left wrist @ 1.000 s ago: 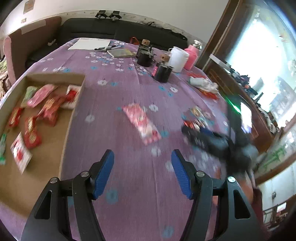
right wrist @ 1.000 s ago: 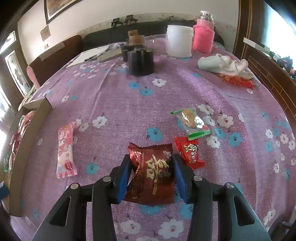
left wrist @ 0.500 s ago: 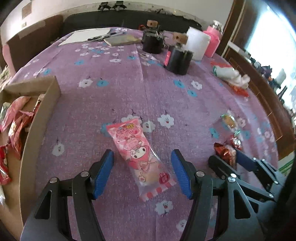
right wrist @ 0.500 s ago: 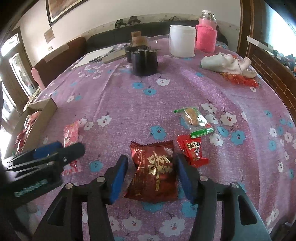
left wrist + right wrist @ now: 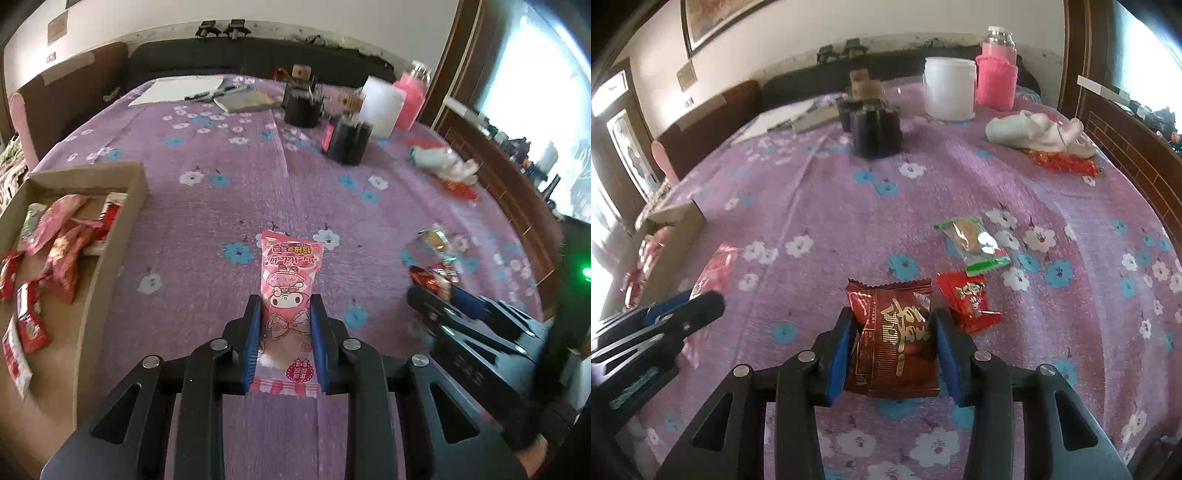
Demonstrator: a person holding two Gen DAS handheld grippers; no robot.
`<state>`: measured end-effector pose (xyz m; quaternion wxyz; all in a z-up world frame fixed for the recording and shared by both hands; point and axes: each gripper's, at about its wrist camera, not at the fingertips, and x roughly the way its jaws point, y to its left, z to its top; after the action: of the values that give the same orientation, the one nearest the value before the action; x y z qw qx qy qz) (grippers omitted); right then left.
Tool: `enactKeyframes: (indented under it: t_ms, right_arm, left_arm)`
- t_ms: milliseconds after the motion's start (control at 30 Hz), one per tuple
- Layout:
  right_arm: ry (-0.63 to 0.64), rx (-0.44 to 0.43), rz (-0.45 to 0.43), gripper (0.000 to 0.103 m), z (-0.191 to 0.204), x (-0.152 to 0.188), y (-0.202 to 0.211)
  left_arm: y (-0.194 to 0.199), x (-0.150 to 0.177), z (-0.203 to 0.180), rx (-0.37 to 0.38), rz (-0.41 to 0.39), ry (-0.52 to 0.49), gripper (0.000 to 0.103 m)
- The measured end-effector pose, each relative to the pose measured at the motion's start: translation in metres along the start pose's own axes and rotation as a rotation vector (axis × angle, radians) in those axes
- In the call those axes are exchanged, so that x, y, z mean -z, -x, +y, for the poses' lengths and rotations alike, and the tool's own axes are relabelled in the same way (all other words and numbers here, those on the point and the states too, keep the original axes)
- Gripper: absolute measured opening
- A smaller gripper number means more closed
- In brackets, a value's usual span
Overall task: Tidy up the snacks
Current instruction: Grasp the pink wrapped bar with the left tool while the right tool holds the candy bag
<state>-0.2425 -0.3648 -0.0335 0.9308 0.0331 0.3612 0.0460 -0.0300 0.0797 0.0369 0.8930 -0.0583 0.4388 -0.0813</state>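
1. Snacks lie scattered on a counter [image 5: 960, 192] under a purple flowered cloth — two of them sit between tongs.
2. In the left wrist view, the left tongs [image 5: 286, 317] have just been closing and now pinch the pink cartoon-print packet [image 5: 290, 291] between their blue pads; the packet lies flat on the cloth and reaches out toward 12 o'clock.
3. A cardboard box [image 5: 110, 236] stands at 9 o'clock of that packet, holding a heap of red and pink wrappers [image 5: 61, 240].
4. At 3 o'clock in the same view the right tongs [image 5: 447, 295] show, with shiny wrappers just beyond their tips.
5. In the right wrist view, the right tongs [image 5: 894, 325] have just been closing on the dark red packet with gold lettering [image 5: 894, 332] — both pads touch its sides and the foil looks slightly buckled between them.
6. A small bright red packet [image 5: 967, 299] lies just beside it at 2 o'clock, and a clear packet with green ends [image 5: 973, 242] lies farther out at 1 o'clock.
7. At the far side of the counter, near 12 o'clock, stand a black holder [image 5: 875, 129], a white jar [image 5: 949, 88] and a bottle in a pink sleeve [image 5: 995, 77]; a crumpled white cloth [image 5: 1034, 131] lies at 2 o'clock.
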Motion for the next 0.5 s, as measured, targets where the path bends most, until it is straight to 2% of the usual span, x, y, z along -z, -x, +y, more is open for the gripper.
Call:
enactKeyframes:
  t_ms: [233,500]
  right_arm:
    - [0.027,-0.020,-0.060,0.044,0.010,0.002,0.010]
    - [0.017,0.001,-0.044,0.044,0.014,0.006,0.004]
  left_arm:
    - [0.036,0.015,0.015,0.023,-0.050,0.022,0.022]
    - [0.058,0.038,0.036,-0.007,-0.076,0.077,0.022]
